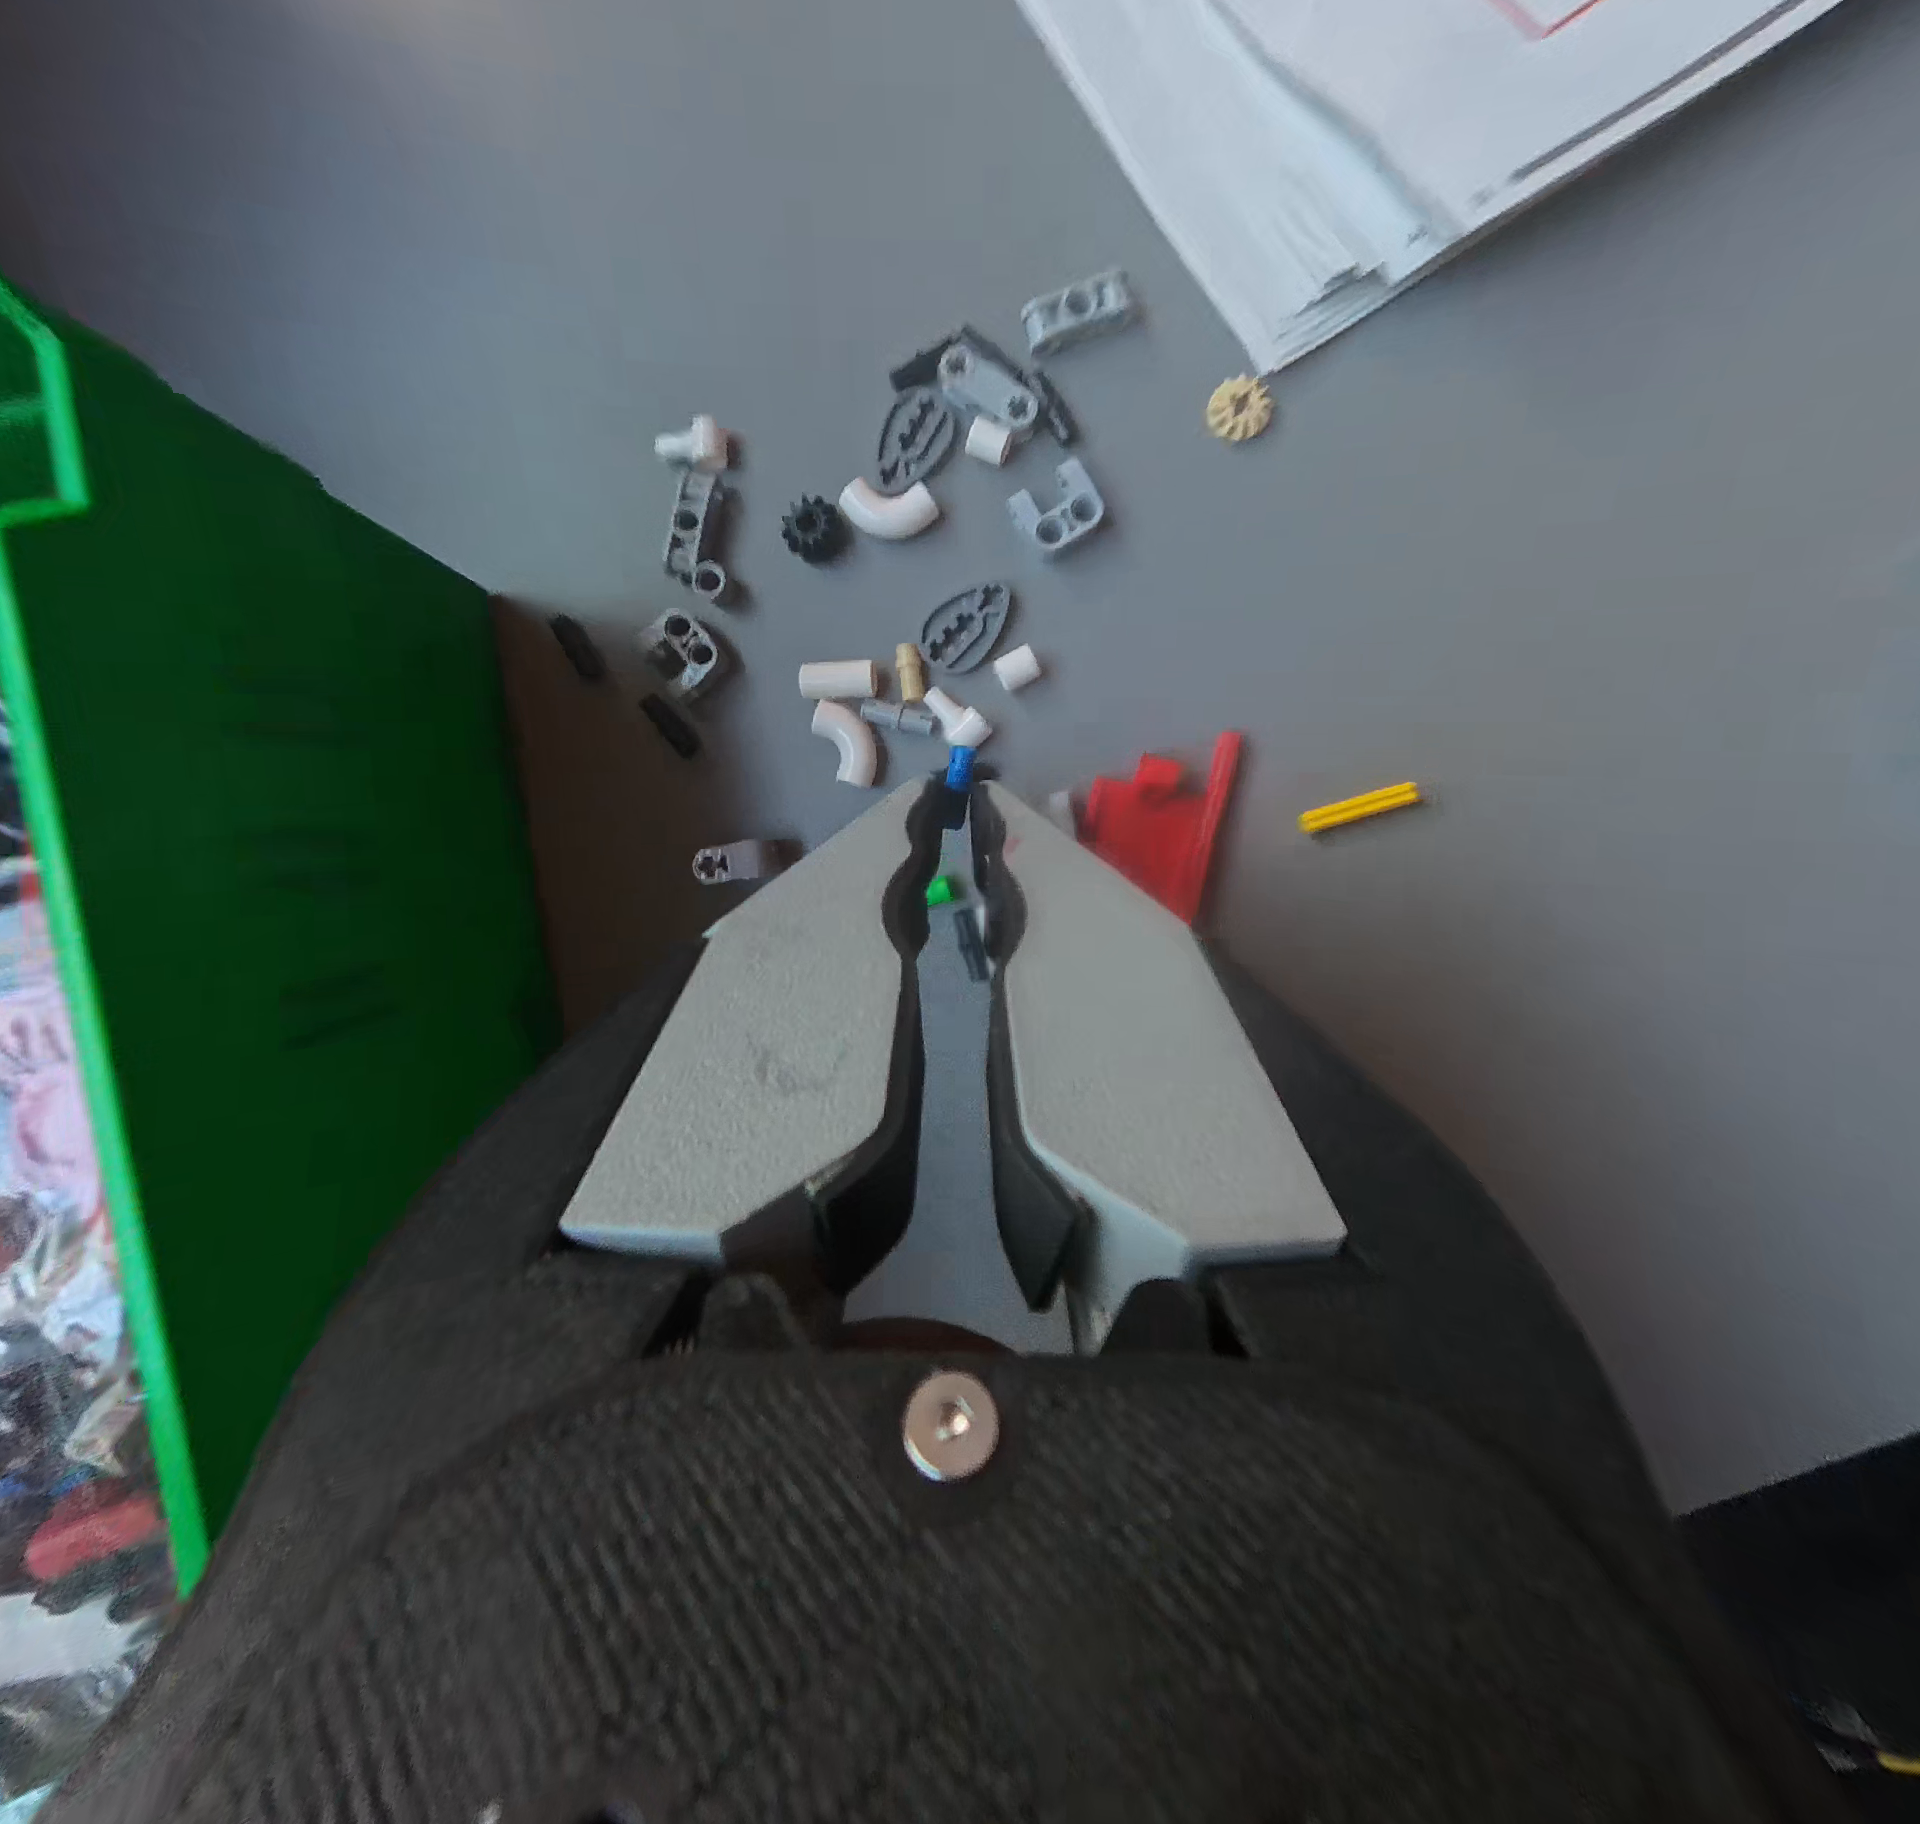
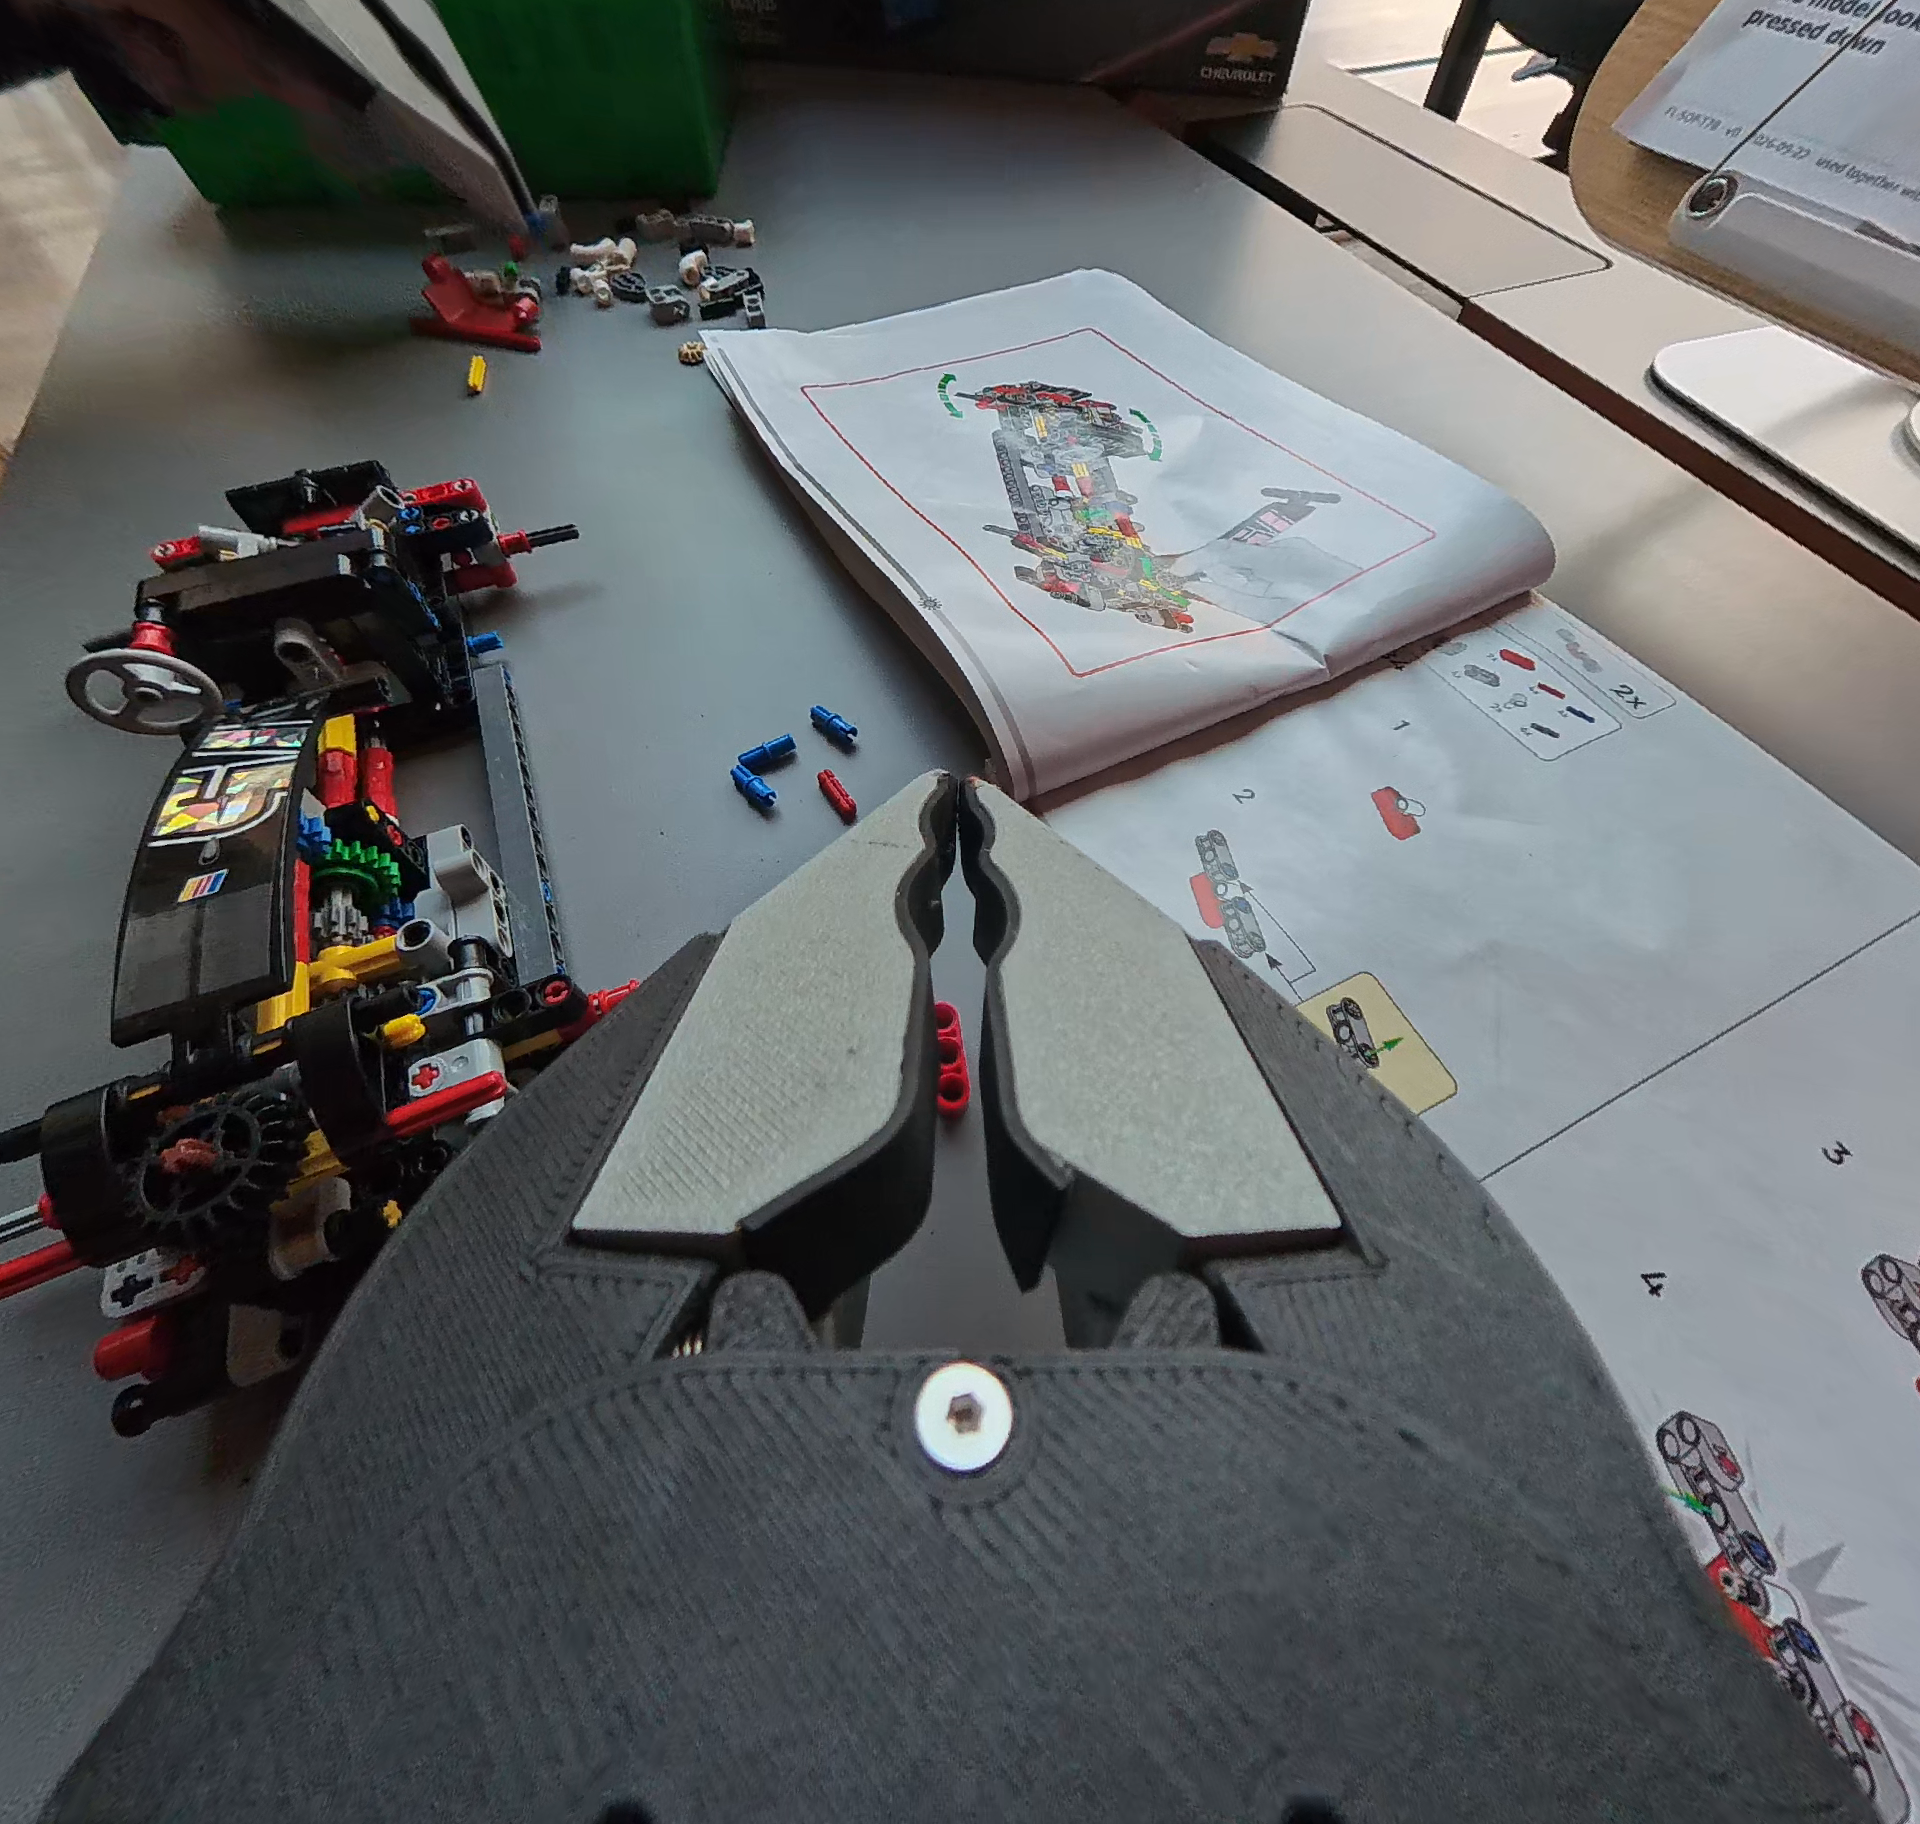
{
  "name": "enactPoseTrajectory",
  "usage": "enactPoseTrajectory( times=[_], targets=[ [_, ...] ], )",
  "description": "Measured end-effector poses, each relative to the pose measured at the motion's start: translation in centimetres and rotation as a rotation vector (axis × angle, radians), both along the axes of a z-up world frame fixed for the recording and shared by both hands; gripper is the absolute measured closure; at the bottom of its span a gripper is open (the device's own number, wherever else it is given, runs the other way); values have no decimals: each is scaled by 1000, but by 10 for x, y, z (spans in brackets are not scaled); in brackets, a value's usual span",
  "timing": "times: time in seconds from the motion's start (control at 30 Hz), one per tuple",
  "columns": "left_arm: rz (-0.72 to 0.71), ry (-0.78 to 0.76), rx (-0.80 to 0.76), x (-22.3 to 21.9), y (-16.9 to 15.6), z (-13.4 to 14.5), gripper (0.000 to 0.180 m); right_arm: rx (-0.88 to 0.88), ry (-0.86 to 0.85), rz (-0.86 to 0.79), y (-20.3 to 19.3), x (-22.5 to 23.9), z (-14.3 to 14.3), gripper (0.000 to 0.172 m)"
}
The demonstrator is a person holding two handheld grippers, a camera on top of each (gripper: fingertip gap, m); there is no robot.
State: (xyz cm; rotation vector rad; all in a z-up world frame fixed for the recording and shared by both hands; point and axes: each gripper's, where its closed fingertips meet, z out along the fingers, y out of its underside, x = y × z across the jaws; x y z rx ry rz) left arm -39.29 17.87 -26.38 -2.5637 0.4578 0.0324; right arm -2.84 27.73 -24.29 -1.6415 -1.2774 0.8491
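My left gripper (image 1: 954, 800) is shut on a small blue pin (image 1: 958, 768) that sticks out past its tips. It hangs over a scatter of small white, grey and black building parts (image 1: 894, 507) on the grey table (image 1: 1507, 1047). The right wrist view shows this gripper (image 2: 530, 216) far off by the same pile, with blue at its tip. My right gripper (image 2: 956, 789) is shut with its tips touching and nothing between them. It hovers over the table next to three blue pins (image 2: 769, 751) and a red pin (image 2: 836, 794), with a red beam (image 2: 948, 1057) beneath it.
A green bin (image 1: 260, 735) stands left of the pile. A red panel piece (image 1: 1164, 829), a yellow axle (image 1: 1359, 806) and a tan gear (image 1: 1240, 410) lie nearby. A part-built model car (image 2: 291, 839) sits at the left, and an open instruction booklet (image 2: 1122, 507) at the right. The tips of one gripper are about 40 cm away from the tips of the other. The tan gear (image 1: 1240, 410) is about 10 cm from my left fingertips.
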Motion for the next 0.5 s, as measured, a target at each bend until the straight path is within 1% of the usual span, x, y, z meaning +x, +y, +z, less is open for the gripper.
enactPoseTrajectory(
  times=[0.07, 0.13, 0.2, 0.27, 0.33, 0.4, 0.43, 0.5],
  targets=[
    [-46, 11, 49, 19, 7, 16, 178, -3, -1, 0, 0, 0, 0, 172],
    [-133, 47, 78, 51, 15, 28, 178, -5, -1, 0, 0, 0, 0, 172],
    [-254, 73, 93, 94, 24, 35, 179, -5, -1, 0, 0, 0, 0, 172],
    [-388, 61, 102, 145, 32, 38, 179, -3, -2, 1, 0, 0, 0, 172],
    [-517, 25, 82, 197, 36, 33, 179, -1, -3, 1, 0, 0, 0, 172],
    [-622, 17, 47, 239, 40, 24, 179, 2, -5, 2, -1, 0, 0, 172],
    [-666, 35, 33, 255, 43, 18, 178, 4, -5, 2, -1, 0, 0, 172],
    [-718, 119, 21, 272, 54, 5, 178, 7, -7, 3, -1, 0, 0, 172]
  ],
)
